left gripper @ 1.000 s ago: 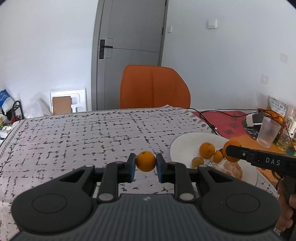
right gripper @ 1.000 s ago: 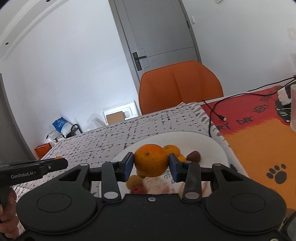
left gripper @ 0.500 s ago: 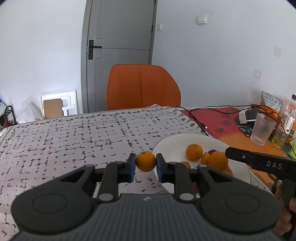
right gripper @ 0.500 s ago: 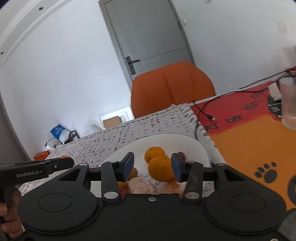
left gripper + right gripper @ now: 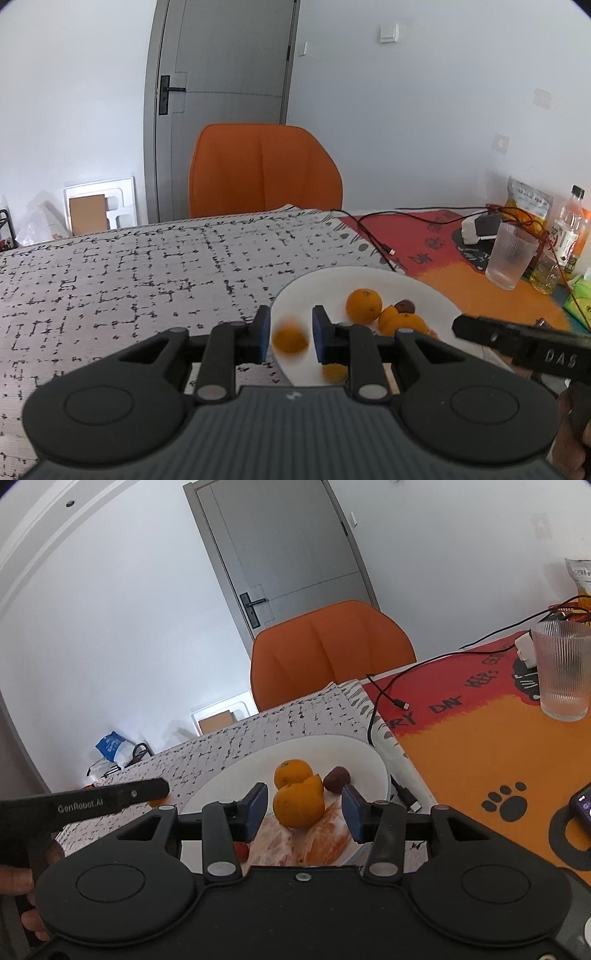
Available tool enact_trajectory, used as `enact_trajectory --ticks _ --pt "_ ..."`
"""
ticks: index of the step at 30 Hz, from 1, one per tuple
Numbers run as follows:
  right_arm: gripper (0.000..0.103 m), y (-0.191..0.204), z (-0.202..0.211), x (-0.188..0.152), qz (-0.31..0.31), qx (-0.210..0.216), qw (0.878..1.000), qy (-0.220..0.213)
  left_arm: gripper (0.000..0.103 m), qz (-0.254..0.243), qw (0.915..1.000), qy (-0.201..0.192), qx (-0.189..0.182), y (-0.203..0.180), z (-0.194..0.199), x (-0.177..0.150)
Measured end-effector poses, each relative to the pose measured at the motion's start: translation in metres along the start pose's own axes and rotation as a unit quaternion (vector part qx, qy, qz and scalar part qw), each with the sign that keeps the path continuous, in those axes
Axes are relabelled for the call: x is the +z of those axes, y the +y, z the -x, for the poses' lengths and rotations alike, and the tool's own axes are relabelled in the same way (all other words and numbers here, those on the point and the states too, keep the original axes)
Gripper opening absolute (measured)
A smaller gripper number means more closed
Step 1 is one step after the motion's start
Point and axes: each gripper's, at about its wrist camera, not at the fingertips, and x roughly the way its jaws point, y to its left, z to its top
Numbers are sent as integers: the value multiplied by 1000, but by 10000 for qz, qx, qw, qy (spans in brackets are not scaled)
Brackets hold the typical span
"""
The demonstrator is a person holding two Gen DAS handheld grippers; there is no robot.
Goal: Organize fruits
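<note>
Oranges are going onto the white plate (image 5: 369, 277). A small orange (image 5: 290, 339), blurred, hangs free over the plate's near rim; the left gripper (image 5: 288, 330) stands open around it, pads clear of it. The right gripper (image 5: 303, 808) has just been opening; a larger orange (image 5: 298, 806) sits between its jaws, untouched, resting on peeled segments. We judge both drops done; next, we back away for more fruit. We read "DAS", "GenRobot.AI", and "DAY" on the mat (image 5: 480, 746).

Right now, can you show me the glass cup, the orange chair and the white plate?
glass cup (image 5: 563, 672): right wrist view, ribbed side.
orange chair (image 5: 264, 171): left wrist view, backrest middle.
white plate (image 5: 325, 746): right wrist view, bare far part.
</note>
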Motion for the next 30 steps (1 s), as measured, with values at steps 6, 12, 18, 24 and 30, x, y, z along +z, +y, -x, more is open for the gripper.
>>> enact_trajectory --ticks 6,12,18,24,30 --pt "46 4 0 -2 8 22 10000 38 26 73 9999 81 15 5 4 -4" --pt "48 12 0 -3 24 102 9999 72 38 162 9996 122 184 17 13 -7" --pt "52 25 1 -5 100 133 9998 109 57 222 9992 60 315 27 28 -10" --pt "59 34 4 -7 138 151 9997 100 70 309 9984 47 468 39 42 -12" --pt "70 45 8 -8 220 242 9994 117 84 373 9975 -10 603 48 60 -15"
